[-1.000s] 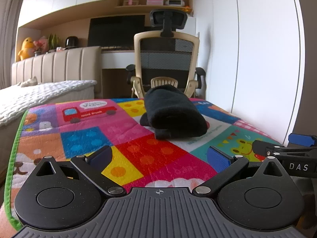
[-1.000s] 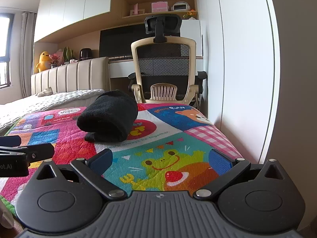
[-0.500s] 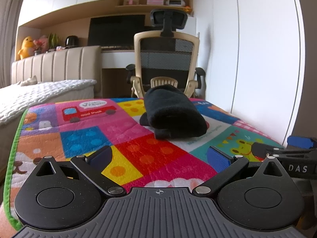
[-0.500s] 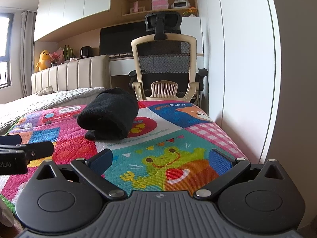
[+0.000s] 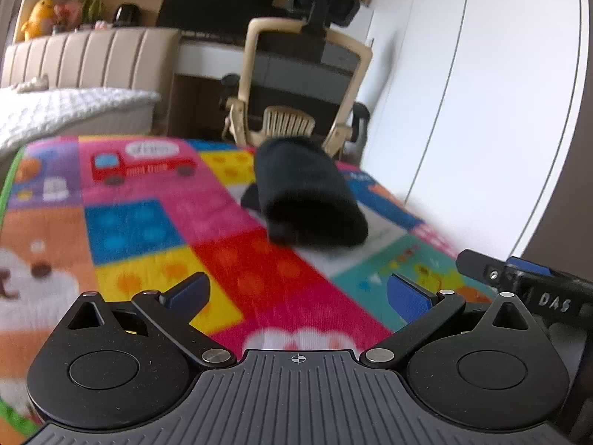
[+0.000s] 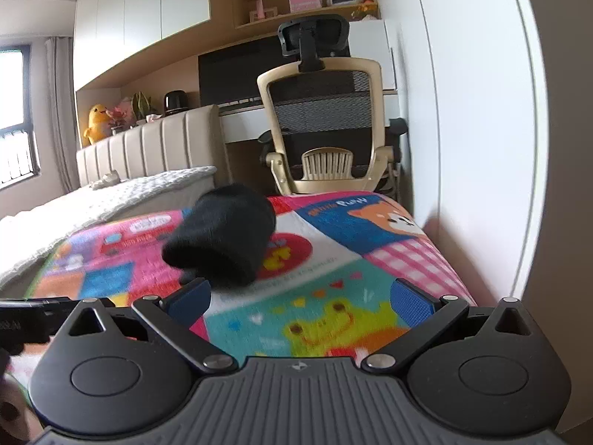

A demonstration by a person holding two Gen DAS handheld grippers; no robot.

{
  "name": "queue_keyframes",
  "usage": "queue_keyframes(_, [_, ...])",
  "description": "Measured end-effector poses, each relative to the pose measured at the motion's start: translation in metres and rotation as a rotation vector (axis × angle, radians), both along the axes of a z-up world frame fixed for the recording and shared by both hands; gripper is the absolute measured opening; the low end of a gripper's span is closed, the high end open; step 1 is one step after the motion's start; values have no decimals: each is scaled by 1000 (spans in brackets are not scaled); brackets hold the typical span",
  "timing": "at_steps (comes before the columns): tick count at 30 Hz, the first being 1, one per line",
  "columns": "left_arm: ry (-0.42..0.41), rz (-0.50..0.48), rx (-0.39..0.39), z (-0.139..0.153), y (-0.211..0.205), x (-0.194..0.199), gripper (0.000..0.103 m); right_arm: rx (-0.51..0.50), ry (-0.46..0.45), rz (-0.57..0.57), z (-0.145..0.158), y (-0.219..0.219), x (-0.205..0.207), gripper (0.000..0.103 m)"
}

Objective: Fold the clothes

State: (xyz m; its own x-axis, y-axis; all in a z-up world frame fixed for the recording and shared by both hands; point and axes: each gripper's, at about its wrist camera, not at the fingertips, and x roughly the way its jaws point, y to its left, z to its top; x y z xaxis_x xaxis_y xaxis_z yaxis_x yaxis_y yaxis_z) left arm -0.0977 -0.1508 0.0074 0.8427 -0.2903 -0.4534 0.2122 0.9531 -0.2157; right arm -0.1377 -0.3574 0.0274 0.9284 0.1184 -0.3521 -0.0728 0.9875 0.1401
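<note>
A black garment (image 5: 307, 193), folded into a thick bundle, lies on a colourful cartoon play mat (image 5: 155, 222). In the right wrist view the bundle (image 6: 222, 237) sits left of centre on the mat (image 6: 333, 296). My left gripper (image 5: 296, 293) is open and empty, short of the bundle. My right gripper (image 6: 300, 296) is open and empty; its left fingertip is close to the bundle's near end. The right gripper's finger shows at the right edge of the left wrist view (image 5: 519, 278).
A beige office chair (image 6: 322, 126) stands past the mat's far end, before a desk. A bed with a white cover (image 5: 66, 115) and padded headboard lies to the left. A white wardrobe wall (image 6: 474, 111) runs along the mat's right side.
Both grippers have lifted and tilted, so both views are blurred and look down more on the mat. The black bundle has not moved. Both jaws stay open.
</note>
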Motion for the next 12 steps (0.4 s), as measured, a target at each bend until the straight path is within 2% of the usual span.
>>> queue_keyframes(5, [-44, 19, 55, 12, -6, 11, 103, -24, 17, 37, 7, 5, 15, 103])
queue_keyframes(12, [-2, 30, 54, 16, -6, 39, 103, -4, 70, 61, 8, 4, 44, 103])
